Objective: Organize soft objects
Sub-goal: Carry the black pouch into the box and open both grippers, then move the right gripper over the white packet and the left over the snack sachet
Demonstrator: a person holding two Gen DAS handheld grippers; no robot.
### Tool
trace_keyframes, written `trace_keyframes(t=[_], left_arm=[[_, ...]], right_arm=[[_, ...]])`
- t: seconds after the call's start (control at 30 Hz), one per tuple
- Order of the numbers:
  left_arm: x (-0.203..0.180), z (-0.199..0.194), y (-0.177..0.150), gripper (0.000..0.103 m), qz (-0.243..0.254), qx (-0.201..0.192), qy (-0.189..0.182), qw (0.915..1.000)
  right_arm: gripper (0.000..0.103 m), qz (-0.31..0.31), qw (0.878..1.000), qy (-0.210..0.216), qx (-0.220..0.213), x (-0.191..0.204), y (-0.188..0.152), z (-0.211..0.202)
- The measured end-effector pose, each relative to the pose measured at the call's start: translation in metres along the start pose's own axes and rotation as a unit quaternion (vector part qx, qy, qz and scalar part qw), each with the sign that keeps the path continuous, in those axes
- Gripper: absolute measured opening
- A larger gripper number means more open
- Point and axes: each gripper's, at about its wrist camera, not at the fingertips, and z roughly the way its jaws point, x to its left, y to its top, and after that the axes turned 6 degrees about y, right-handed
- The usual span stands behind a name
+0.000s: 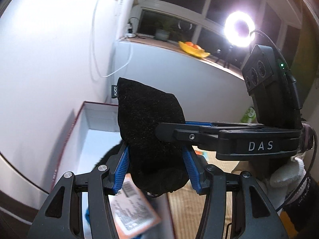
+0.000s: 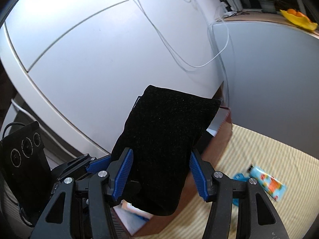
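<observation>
White walls and a dark window with a ring light (image 1: 239,28) fill the left wrist view. At centre, the left gripper (image 1: 157,167) clamps a black pouch (image 1: 149,123); the right gripper (image 1: 171,133) grips it from the right.

Right wrist view: white panels behind; right gripper (image 2: 160,177) clenched on the black pouch (image 2: 165,135), centre frame, above a box (image 2: 215,155).

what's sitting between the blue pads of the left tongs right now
A black fuzzy pouch, pinched between the left tongs; the right tongs grip it too. Both wrist views show this.

Black pouch (image 2: 159,139) between blue fingers (image 2: 122,171)
</observation>
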Motion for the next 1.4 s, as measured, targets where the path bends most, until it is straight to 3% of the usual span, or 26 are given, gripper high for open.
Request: trace_keyframes(t=[0.37, 0.5, 0.73, 1.03, 1.4], left_arm=[[0.022, 0.025, 0.004, 0.052, -0.006, 0.011, 0.060, 0.9981], [0.022, 0.030, 0.003, 0.052, -0.002, 0.010, 0.104, 0.9945], [0.022, 0.031, 0.001, 0.052, 0.002, 0.002, 0.143, 0.9898], [0.010, 0.021, -0.002, 0.052, 0.003, -0.003, 0.122, 0.9925], [-0.035, -0.008, -0.016, 0.052, 0.009, -0.024, 0.051, 0.9984]], right_arm=[[0.054, -0.010, 1.000, 0.003, 0.027, 0.001, 0.025, 0.052], [0.054, -0.016, 1.000, -0.005, 0.026, 0.002, 0.028, 0.056], [0.059, -0.016, 0.999, -0.022, 0.019, -0.002, 0.027, 0.049], [0.060, -0.006, 1.000, -0.029, 0.007, -0.008, 0.019, 0.017], [0.065, -0.017, 0.996, -0.084, -0.030, -0.031, -0.031, -0.081]])
